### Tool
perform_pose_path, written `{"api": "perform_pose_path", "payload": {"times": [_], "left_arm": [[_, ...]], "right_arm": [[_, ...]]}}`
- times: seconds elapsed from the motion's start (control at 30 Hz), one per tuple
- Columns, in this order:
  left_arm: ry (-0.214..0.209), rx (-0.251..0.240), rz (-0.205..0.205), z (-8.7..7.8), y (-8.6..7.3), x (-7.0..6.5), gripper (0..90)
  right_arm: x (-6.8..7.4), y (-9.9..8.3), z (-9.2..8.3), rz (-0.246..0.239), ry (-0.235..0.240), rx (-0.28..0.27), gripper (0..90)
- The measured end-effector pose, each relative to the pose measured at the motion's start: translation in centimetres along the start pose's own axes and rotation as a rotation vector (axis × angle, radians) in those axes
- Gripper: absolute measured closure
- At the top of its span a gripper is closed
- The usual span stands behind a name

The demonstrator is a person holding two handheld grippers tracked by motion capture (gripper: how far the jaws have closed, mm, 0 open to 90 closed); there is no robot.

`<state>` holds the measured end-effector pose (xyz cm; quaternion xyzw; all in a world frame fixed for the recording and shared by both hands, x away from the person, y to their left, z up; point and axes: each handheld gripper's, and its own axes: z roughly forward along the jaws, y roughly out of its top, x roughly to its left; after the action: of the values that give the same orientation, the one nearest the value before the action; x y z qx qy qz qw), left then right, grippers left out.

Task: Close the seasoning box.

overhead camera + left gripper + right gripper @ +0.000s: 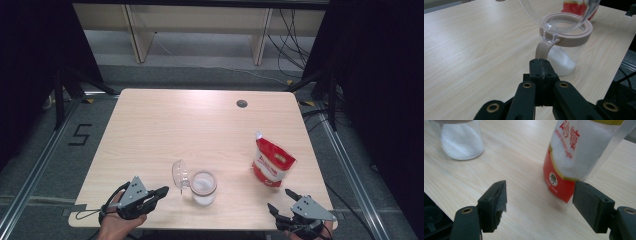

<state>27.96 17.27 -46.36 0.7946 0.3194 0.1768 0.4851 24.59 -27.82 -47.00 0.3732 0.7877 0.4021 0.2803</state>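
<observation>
Jar (564, 50) just beyond closed left jaws, lid (559, 12) up

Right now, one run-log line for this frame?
left gripper: shut, empty, near jar hinge | jar: lid flipped open, white powder inside | right gripper: open, facing sugar bag | bag: upright

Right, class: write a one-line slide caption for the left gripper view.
Shut left tongs point at the sugar jar, its clear lid flipped open.
</observation>
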Motion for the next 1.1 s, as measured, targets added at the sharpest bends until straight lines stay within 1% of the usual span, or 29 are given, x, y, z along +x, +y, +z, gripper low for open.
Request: {"api": "perform_pose_path", "payload": {"times": [0.03,0.07,0.13,0.17,0.2,0.23,0.27,0.3,0.33,0.37,0.4,0.43,0.47,0.5,0.53,0.57,0.67,0.7,0.73,0.77,0.83,0.87,0.9,0.93,0.97,1.0,1.03,1.07,1.1], "left_arm": [[-0.007,-0.001,0.017,0.1,0.2,0.0,89.5],[-0.016,-0.001,0.005,0.2,0.3,-0.2,89.5],[-0.035,-0.006,0.012,0.1,0.7,-0.3,89.5],[-0.029,0.002,0.034,0.0,0.9,-0.2,89.5],[-0.033,-0.006,0.037,0.0,1.1,-0.3,89.5],[-0.035,-0.008,0.058,-0.1,1.3,-0.1,89.4],[-0.037,-0.012,0.044,-0.2,1.5,-0.2,89.4],[-0.034,-0.02,0.04,-0.2,1.7,-0.1,89.5],[-0.034,-0.018,0.065,-0.3,1.9,0.0,89.5],[-0.031,-0.018,0.055,-0.3,2.0,-0.1,89.4],[-0.043,-0.03,0.047,-0.2,2.2,-0.2,89.4],[-0.037,-0.019,0.053,-0.2,2.3,-0.3,89.4],[-0.041,-0.022,0.06,-0.1,2.3,-0.3,89.5],[-0.046,-0.023,0.042,0.0,2.3,-0.5,89.4],[-0.053,-0.017,0.058,0.1,2.4,-0.5,89.4],[-0.049,-0.015,0.052,0.1,2.4,-0.5,89.4],[-0.055,-0.022,0.077,0.4,2.7,-0.4,89.4],[-0.052,-0.025,0.056,0.4,2.8,-0.6,89.4],[-0.055,-0.019,0.074,0.4,2.9,-0.6,89.4],[-0.056,-0.029,0.056,0.6,3.0,-0.8,89.4],[-0.057,-0.029,0.078,0.7,3.3,-0.8,89.4],[-0.059,-0.031,0.064,0.8,3.4,-0.9,89.4],[-0.063,-0.031,0.065,0.8,3.4,-1.0,89.4],[-0.063,-0.03,0.08,0.8,3.6,-1.0,89.3],[-0.062,-0.035,0.075,0.9,3.6,-1.1,89.4],[-0.066,-0.034,0.088,0.9,3.7,-1.0,89.3],[-0.068,-0.037,0.084,1.0,3.7,-1.1,89.3],[-0.07,-0.039,0.064,1.0,3.7,-1.3,89.3],[-0.071,-0.039,0.072,1.0,3.8,-1.3,89.3]], "right_arm": [[0.0,0.0,0.0,-0.001,0.001,0.001,28.5],[0.0,0.0,0.0,-0.003,-0.001,0.002,28.5],[0.0,0.0,0.0,0.0,0.002,0.001,28.5],[0.1,0.0,0.0,0.0,-0.001,0.002,28.5],[0.0,0.0,0.0,-0.007,-0.003,-0.001,28.5],[0.1,0.0,0.0,-0.003,-0.002,-0.002,28.5],[0.0,0.0,0.1,-0.013,-0.005,-0.007,28.5],[0.1,0.0,0.1,-0.004,0.006,0.001,28.5],[0.1,0.0,0.1,-0.001,0.015,0.005,28.4],[0.1,0.0,0.1,-0.007,0.005,0.001,28.5],[0.1,0.0,0.1,-0.014,-0.004,-0.006,28.5],[0.1,0.0,0.1,0.001,0.011,0.005,28.4],[0.1,0.0,0.1,-0.002,0.014,0.004,28.5],[0.1,0.0,0.1,-0.002,0.012,0.004,28.5],[0.1,0.0,0.1,-0.004,0.011,0.002,28.5],[0.1,0.0,0.1,-0.004,0.012,0.002,28.5],[0.1,0.0,0.1,-0.003,0.013,0.004,28.5],[0.1,0.0,0.1,-0.003,0.013,0.004,28.5],[0.1,0.0,0.1,-0.003,0.013,0.005,28.5],[0.1,0.0,0.1,-0.003,0.011,0.005,28.5],[0.1,0.0,0.1,-0.003,0.011,0.004,28.5],[0.2,0.0,0.1,0.001,0.011,0.006,28.5],[0.1,0.0,0.1,-0.003,0.011,0.005,28.5],[0.1,0.0,0.1,-0.001,0.013,0.005,28.5],[0.1,0.0,0.1,-0.003,0.011,0.004,28.5],[0.1,0.0,0.1,-0.003,0.012,0.004,28.5],[0.1,0.0,0.1,-0.004,0.012,0.004,28.5],[0.1,0.0,0.1,-0.008,0.011,0.003,28.5],[0.1,0.0,0.1,-0.009,0.013,0.004,28.5]]}}
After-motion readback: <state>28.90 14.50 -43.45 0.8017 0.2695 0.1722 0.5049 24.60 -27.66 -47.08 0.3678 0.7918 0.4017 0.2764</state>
